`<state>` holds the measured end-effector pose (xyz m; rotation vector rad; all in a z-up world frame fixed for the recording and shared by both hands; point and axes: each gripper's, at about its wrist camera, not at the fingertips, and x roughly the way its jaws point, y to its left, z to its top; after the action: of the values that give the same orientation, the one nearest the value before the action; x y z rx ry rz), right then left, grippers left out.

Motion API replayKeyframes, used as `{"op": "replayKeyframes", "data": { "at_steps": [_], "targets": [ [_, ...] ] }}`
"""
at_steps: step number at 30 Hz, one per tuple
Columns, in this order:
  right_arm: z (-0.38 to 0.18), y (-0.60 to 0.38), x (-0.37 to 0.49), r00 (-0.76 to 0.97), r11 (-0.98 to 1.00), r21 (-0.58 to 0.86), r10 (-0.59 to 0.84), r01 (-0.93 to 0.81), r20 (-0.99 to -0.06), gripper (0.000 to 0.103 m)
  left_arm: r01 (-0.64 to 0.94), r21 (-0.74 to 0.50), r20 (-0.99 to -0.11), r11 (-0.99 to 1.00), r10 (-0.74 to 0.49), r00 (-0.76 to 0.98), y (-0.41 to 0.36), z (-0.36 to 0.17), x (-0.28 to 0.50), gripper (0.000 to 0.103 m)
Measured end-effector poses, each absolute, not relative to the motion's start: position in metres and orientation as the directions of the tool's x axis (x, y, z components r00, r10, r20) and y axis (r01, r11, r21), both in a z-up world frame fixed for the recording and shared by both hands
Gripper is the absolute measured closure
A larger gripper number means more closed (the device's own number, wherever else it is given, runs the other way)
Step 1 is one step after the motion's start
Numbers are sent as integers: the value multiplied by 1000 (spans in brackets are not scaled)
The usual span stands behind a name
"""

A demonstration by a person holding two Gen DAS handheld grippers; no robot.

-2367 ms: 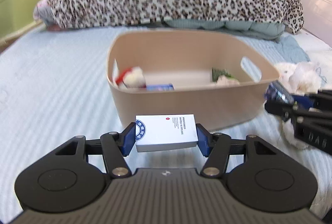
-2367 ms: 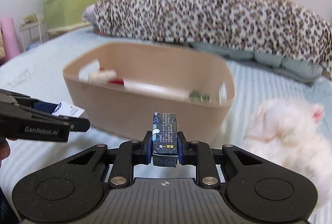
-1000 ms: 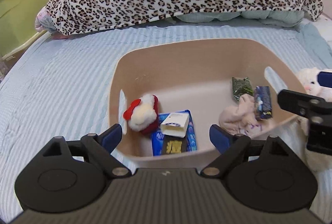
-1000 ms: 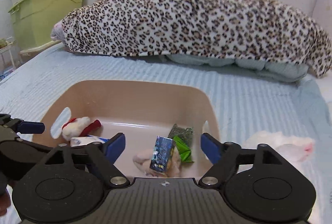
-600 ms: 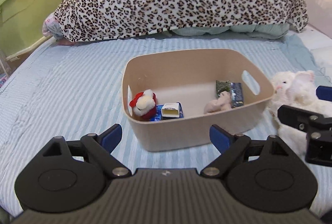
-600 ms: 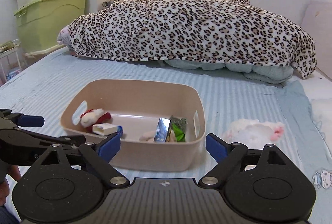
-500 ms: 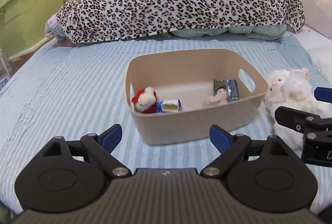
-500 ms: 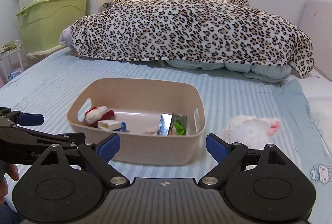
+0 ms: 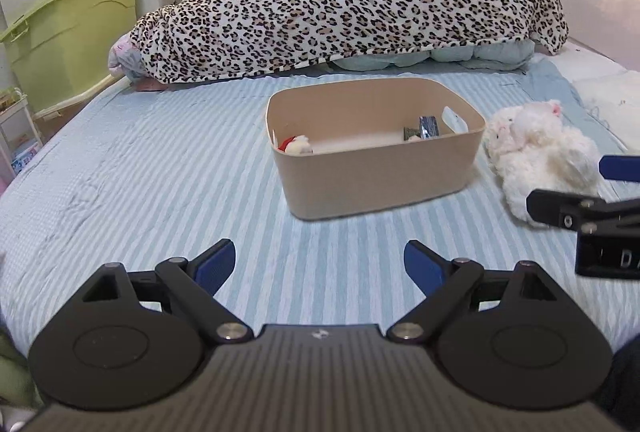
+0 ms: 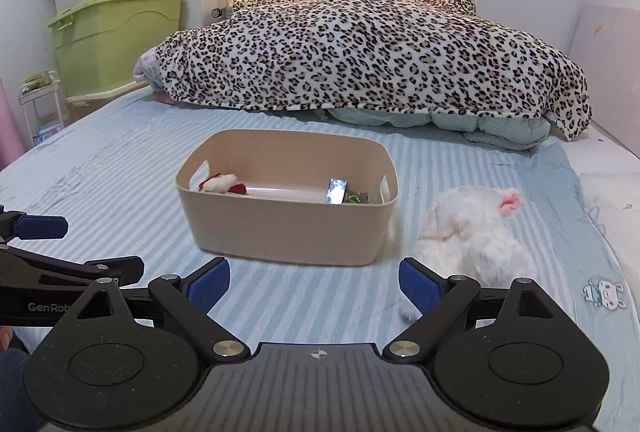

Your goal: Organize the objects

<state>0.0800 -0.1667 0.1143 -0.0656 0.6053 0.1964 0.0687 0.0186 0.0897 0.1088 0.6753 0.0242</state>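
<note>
Striped bed sheet carries everything.
Beige bin mid-bed; small red-white plush, dark carton, green packet inside.
White plush toy on sheet just right of bin, outside it. Likely next item.
Left gripper: jaws spread, empty, well short of bin.
Right gripper: jaws spread, empty, nearest toy.
Advice: right gripper takes toy; bite deep into body, not loose fur; lift over rim before release.
</note>
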Motion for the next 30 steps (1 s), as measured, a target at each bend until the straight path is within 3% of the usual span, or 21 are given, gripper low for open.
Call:
{"op": "replayKeyframes", "data": {
  "at_steps": [30],
  "targets": [
    [107,-171,-18,791,977,52,200,-208,-578,7,7,-6,-584,1000,-9,812,27,91,-32,10]
  ]
}}
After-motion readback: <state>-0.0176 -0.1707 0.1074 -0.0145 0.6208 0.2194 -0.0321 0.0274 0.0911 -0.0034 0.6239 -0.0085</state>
